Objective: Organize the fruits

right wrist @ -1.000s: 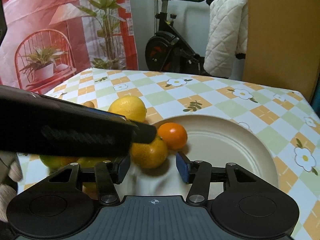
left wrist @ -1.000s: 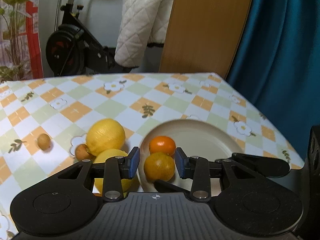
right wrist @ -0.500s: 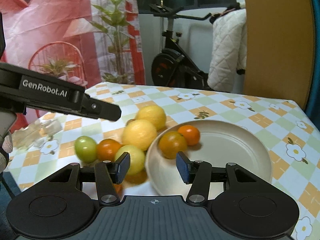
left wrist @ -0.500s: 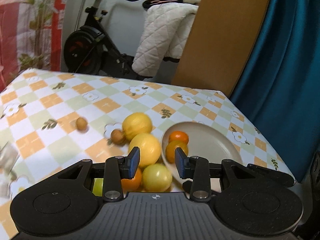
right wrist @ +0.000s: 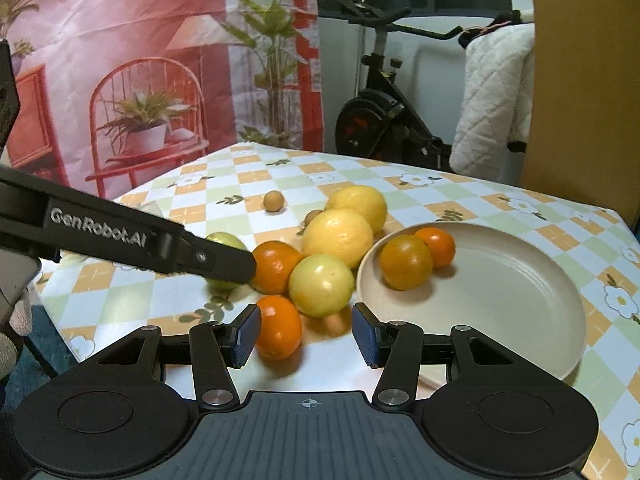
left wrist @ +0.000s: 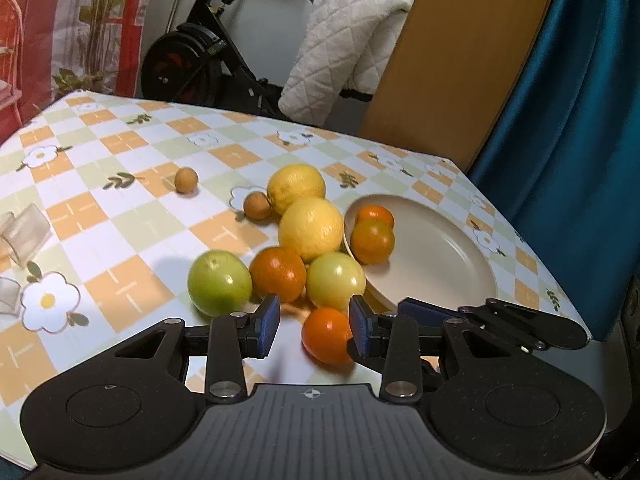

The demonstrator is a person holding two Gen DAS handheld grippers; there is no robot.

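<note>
A cream plate holds two oranges at its left rim. Left of it on the checked tablecloth lie two lemons, a pale green fruit, a green fruit, an orange and two small brown fruits. My left gripper is open above a loose orange that lies on the cloth near its right pad. My right gripper is open too, with the same orange beside its left pad. Neither holds anything.
A clear plastic piece lies at the table's left edge. One finger of the left gripper crosses the right wrist view above the green fruit. Behind the table stand an exercise bike, a quilted blanket, a wooden board and a teal curtain.
Both grippers have drawn back from the plate toward the table's near edge, so more fruit shows in front of them. Their jaw gaps look the same.
</note>
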